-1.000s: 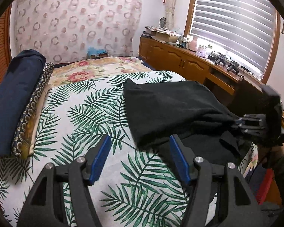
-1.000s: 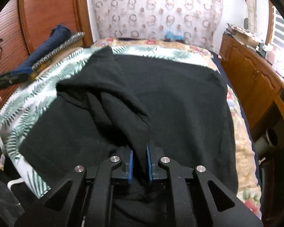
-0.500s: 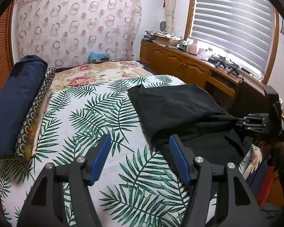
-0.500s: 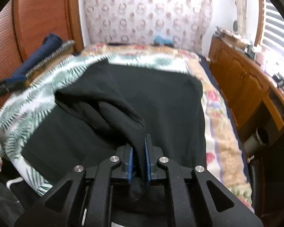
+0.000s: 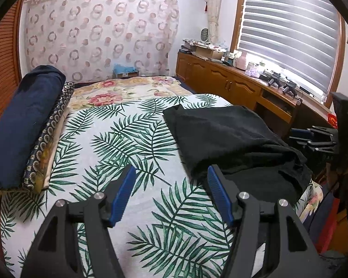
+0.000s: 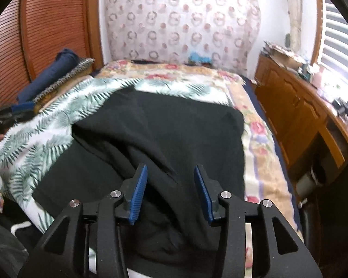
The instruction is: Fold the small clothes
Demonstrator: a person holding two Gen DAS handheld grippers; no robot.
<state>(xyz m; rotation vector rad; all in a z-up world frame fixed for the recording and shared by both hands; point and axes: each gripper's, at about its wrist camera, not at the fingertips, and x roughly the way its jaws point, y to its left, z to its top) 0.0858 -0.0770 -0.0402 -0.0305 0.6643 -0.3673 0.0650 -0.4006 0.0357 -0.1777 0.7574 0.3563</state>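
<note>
A black garment [image 6: 178, 139] lies partly folded over itself on the palm-leaf bedspread [image 5: 118, 139]; in the left wrist view the black garment [image 5: 232, 139] covers the bed's right side. My right gripper [image 6: 170, 185] hangs just above its near fold. Its jaws are opening, and the blue pads [image 6: 139, 192] stand clear of the cloth that lies between and under them. My left gripper [image 5: 171, 190] is open over bare bedspread, its right finger beside the garment's near-left edge. The right gripper [image 5: 313, 136] also shows at the far right of the left wrist view.
Rolled navy bedding [image 5: 18, 125] and a patterned cushion [image 5: 48, 136] lie along the bed's left side by the wooden headboard [image 6: 46, 41]. A wooden cabinet [image 5: 232, 85] with clutter runs under the blinds on the right. A floral sheet [image 5: 118, 92] covers the far bed.
My right gripper let go of the black fold it was pinching and rose a little, and its jaws spread apart. The fold dropped onto the garment. My left gripper stayed where it was.
</note>
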